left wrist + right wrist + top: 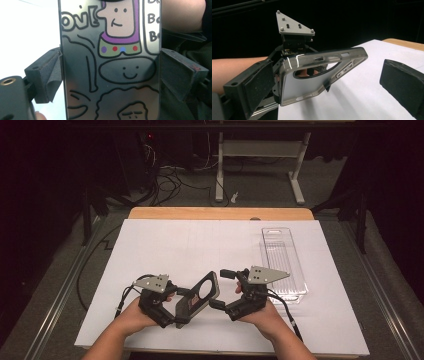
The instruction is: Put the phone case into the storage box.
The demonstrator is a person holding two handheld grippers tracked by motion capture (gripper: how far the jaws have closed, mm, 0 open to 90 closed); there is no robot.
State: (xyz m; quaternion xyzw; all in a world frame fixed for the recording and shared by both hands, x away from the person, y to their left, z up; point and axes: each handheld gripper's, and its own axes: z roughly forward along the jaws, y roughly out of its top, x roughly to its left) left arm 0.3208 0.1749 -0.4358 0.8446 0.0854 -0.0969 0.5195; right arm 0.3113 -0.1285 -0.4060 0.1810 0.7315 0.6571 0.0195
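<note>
Item 1: phone case (pixel 199 296), smoky translucent shell with a large round camera cut-out; cartoon doodles printed on one face. Location: lifted above the near middle of the counter (pixel 210 245), tilted, far end higher.

Item 2: left tool (pixel 176 315), clenched on the phone case. In the left gripper view its two jaws press the case's long edges from either side, the printed face (pixel 110 62) toward the camera. It holds the near end of the case.

Item 3: right tool (pixel 223 288), released; jaws stand wide and nothing lies between them. It sits just right of the case, close to the case's right edge but apart from it. In the right gripper view the case (pixel 319 75) hangs in the gap ahead of the jaws, beyond their tips.

Item 4: clear plastic tray (pixel 283 265), lying at the far right of the counter, well apart from both tools.

Handling note (judgement): the step looks like a handover or two-handed hold. To do it well, keep the left tool steady, bring the right tool over the free far end squarely across the long edges, and close gently; the thin shell may flex or slip if pinched at a corner.
</note>
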